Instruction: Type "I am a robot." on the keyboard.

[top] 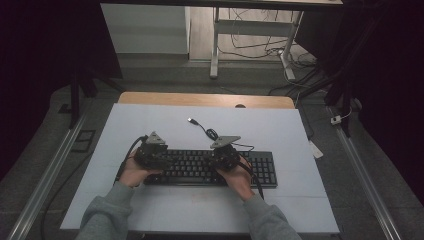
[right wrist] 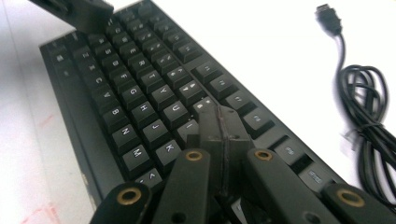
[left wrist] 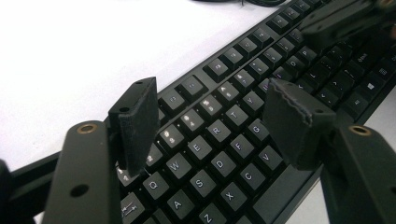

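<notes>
Left tool (left wrist: 212,119): we see its jaws standing wide apart, nothing between the pads, hovering over the keyboard (left wrist: 243,116) above the Q-W-E-R letter block. One pad sits over the number row side, the other over the G-V keys; whether either pad touches a keycap we cannot tell. From the high view the left tool (top: 152,152) is at the keyboard's left end, held by the person's left hand (top: 132,172).

Right tool (right wrist: 223,122): jaws pressed together, pads meeting edge to edge, gripping nothing. Its joined tips point down at the keys just beside J, K and U; the tips appear to rest on or just above a keycap, and we cannot tell which. From the high view the right tool (top: 225,152) is over the middle of the keyboard, right hand (top: 239,177) behind it.

Keyboard lies flat on the white surface (top: 150,200), long side parallel to the near edge, number pad at the right.

Cable (right wrist: 364,116), black, is coiled on the surface beyond the keyboard, its plug (right wrist: 328,18) lying free, apart from the keys.

No containers among these things.
</notes>
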